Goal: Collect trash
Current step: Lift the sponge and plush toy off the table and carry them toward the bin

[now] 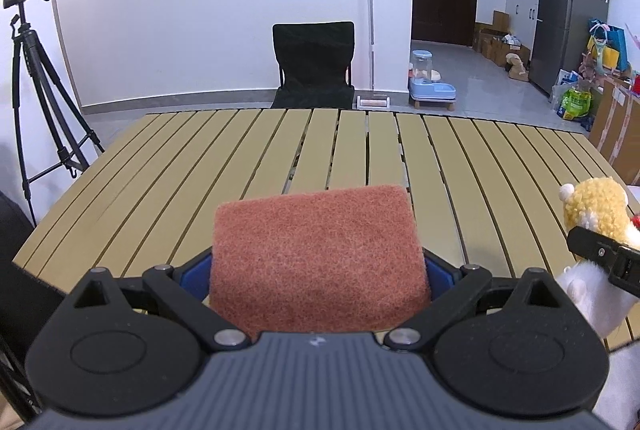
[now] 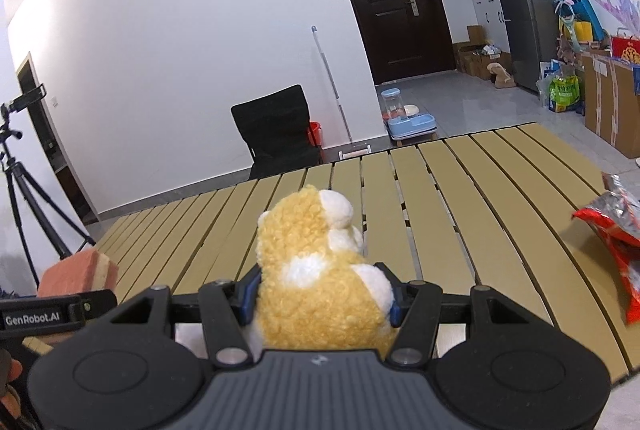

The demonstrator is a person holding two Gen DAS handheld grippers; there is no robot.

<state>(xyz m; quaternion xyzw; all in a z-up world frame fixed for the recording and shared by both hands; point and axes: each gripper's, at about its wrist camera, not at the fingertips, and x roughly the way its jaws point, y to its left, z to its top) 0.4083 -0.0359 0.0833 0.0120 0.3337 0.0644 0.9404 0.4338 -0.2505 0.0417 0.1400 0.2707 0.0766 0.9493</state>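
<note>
The left gripper (image 1: 318, 270) is clamped on a reddish-brown scouring sponge (image 1: 316, 258), its blue pads pressing the sponge's two sides; from the right wrist view the same sponge shows a pale yellow layer under the red one. It is held above the near edge of the slatted tan table (image 1: 200, 166).

The right gripper (image 2: 320, 294) is closed around a yellow-and-white plush toy (image 2: 320, 270) — the fleecy body fills the gap between the fingers, and the head points away over the table. In the left wrist view the toy sits at the far right, near the sponge but apart from it.

A crumpled red snack wrapper (image 2: 618, 242) — the trash in view — lies on the table's right edge, well apart from both grippers.

Beyond the table stand a black chair (image 1: 314, 64), a camera tripod (image 1: 28, 78) and a mop (image 1: 371, 34) against the white wall.
</note>
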